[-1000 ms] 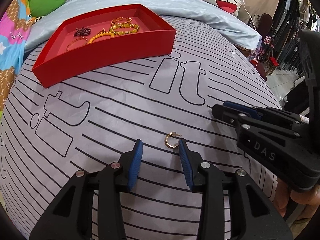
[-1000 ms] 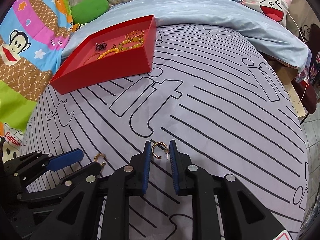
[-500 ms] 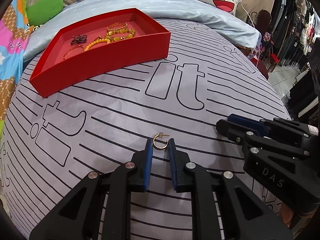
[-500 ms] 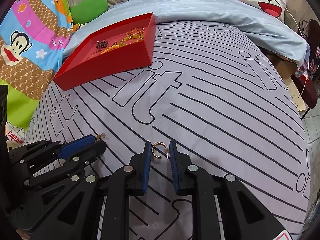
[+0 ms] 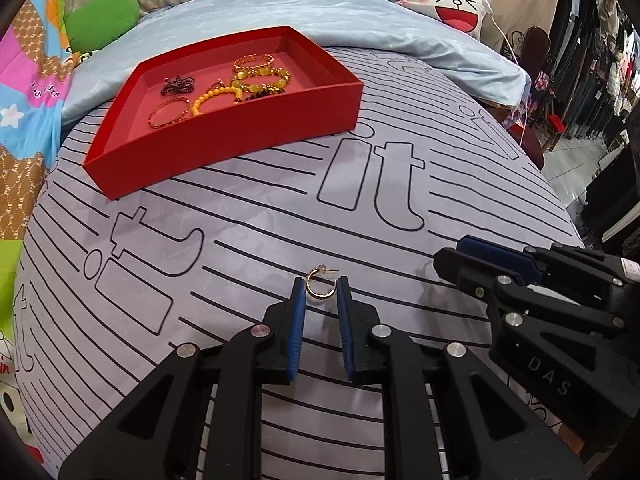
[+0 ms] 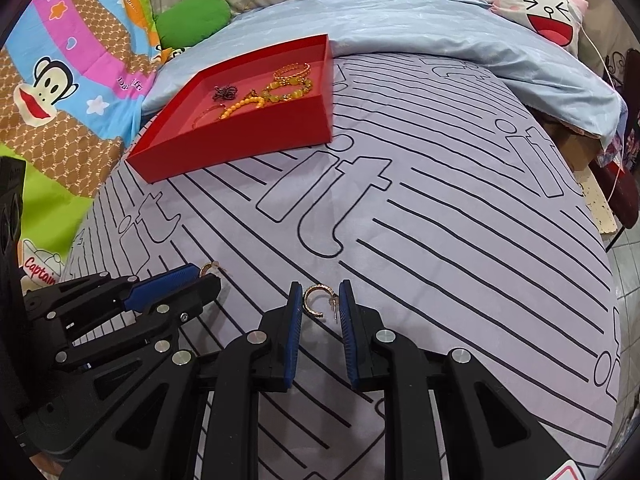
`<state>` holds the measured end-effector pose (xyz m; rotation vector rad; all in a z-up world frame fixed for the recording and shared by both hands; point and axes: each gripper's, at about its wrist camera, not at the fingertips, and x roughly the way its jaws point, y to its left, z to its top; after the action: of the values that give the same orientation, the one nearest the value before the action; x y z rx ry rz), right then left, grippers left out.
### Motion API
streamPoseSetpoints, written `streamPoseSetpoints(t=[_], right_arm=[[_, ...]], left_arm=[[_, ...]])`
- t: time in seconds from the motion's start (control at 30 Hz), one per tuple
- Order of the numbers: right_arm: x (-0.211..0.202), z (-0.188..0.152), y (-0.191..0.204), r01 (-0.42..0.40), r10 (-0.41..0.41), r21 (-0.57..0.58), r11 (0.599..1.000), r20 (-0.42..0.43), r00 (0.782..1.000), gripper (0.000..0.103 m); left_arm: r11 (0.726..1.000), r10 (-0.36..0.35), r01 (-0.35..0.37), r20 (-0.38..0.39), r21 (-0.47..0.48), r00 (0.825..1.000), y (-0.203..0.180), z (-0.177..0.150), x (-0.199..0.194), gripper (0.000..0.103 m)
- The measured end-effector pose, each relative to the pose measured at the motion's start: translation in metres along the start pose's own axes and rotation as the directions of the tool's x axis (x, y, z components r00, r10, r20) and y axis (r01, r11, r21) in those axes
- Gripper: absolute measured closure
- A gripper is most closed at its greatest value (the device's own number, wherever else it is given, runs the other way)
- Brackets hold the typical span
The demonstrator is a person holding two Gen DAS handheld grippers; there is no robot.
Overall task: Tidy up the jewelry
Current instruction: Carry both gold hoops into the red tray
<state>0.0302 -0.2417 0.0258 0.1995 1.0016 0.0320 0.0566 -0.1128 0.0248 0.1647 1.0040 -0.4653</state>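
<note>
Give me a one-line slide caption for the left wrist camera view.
Left gripper pinching a gold hoop earring above the striped bedsheet, red jewelry tray beyond.

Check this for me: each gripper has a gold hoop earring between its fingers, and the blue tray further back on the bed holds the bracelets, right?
Not quite: the tray is red, not blue, as both wrist views show. The rest holds: the left gripper and the right gripper each have a gold hoop earring between their fingers, and the bracelets lie in that tray further back on the bed.
</note>
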Motion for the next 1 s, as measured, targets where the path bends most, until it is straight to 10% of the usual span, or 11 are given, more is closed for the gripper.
streamPoseSetpoints(t=[1.0], right_arm=[[0.01,0.117,0.067,-0.075,0.091,-0.132,0.988,0.125,0.988,0.085]], left_arm=[[0.993,0.061,-0.048,0.116,-0.11,0.991,0.084,0.088,-0.011,0.087]])
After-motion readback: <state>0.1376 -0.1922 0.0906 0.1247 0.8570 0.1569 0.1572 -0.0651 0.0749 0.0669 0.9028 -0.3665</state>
